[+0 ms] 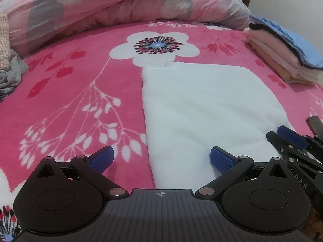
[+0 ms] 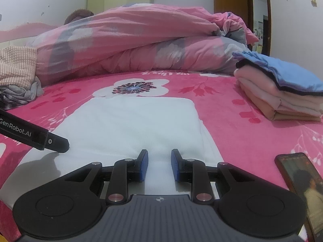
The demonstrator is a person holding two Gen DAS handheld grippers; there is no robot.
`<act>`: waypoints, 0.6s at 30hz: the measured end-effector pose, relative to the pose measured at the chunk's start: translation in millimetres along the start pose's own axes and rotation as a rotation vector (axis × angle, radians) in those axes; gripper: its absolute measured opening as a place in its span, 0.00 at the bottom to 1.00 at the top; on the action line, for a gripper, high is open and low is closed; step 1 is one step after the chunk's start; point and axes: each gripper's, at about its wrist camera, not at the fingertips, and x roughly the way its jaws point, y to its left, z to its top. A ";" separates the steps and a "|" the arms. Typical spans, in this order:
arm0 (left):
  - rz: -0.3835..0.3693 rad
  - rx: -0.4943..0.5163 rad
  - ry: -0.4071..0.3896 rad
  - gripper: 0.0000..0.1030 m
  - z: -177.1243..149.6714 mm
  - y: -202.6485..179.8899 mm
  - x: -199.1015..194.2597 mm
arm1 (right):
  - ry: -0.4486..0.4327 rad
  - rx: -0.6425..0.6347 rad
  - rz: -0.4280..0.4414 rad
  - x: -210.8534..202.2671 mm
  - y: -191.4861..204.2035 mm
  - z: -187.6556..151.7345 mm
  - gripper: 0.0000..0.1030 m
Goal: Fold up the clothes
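A white folded garment (image 1: 201,104) lies flat on the pink flowered blanket (image 1: 70,92). My left gripper (image 1: 162,157) stands wide open over the garment's near left edge, with one blue pad above the blanket and the other above the cloth. My right gripper (image 1: 290,139) sits at the garment's near right corner. In the right wrist view the right gripper (image 2: 159,165) has its blue pads close together, and a ridge of the white garment (image 2: 141,121) fills the gap between them. A black finger of the left gripper (image 2: 58,143) touches the cloth's left edge there.
A stack of folded clothes (image 2: 282,100), pink with a blue piece on top, sits at the right. A bunched pink duvet (image 2: 131,46) fills the back. Unfolded clothes (image 2: 18,88) lie at the left. A phone (image 2: 298,177) rests at the near right.
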 end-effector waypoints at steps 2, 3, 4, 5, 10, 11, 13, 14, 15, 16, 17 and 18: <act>-0.010 -0.003 0.000 1.00 0.0 1.6 0.9 | -0.004 0.003 0.002 0.2 -0.9 -0.3 0.26; -0.014 0.000 -0.002 1.00 -0.2 1.9 1.0 | -0.006 0.005 0.003 0.2 -1.4 -0.6 0.26; -0.017 0.004 -0.005 1.00 -0.5 2.3 1.1 | -0.009 0.007 0.004 0.1 -1.9 -1.1 0.26; -0.021 0.007 -0.008 1.00 -0.8 2.7 1.2 | -0.012 0.009 0.004 0.0 -2.3 -1.6 0.26; -0.037 0.011 -0.019 1.00 -2.1 4.8 1.2 | -0.023 0.026 0.001 -1.1 -1.7 -3.8 0.26; -0.042 0.010 -0.020 1.00 -2.5 5.6 1.4 | -0.024 0.028 0.000 -1.4 -1.3 -4.2 0.26; -0.054 -0.003 -0.019 1.00 -3.1 7.9 2.3 | -0.028 0.031 0.002 -1.6 -1.5 -4.8 0.26; -0.059 -0.009 -0.017 1.00 -3.5 8.9 3.0 | -0.029 0.032 0.002 -1.7 -1.7 -5.0 0.26; -0.062 -0.014 -0.013 1.00 -3.3 9.6 3.6 | -0.031 0.034 0.003 -1.8 -1.8 -5.3 0.26; -0.066 -0.019 -0.008 1.00 -3.0 10.4 4.2 | -0.033 0.035 0.004 -1.8 -1.8 -5.6 0.26; -0.069 -0.024 -0.004 1.00 -2.8 11.1 4.8 | -0.035 0.037 0.005 -1.9 -1.9 -6.0 0.26; -0.070 -0.028 0.000 1.00 -2.6 11.5 5.3 | -0.038 0.038 0.007 -2.0 -2.2 -6.7 0.26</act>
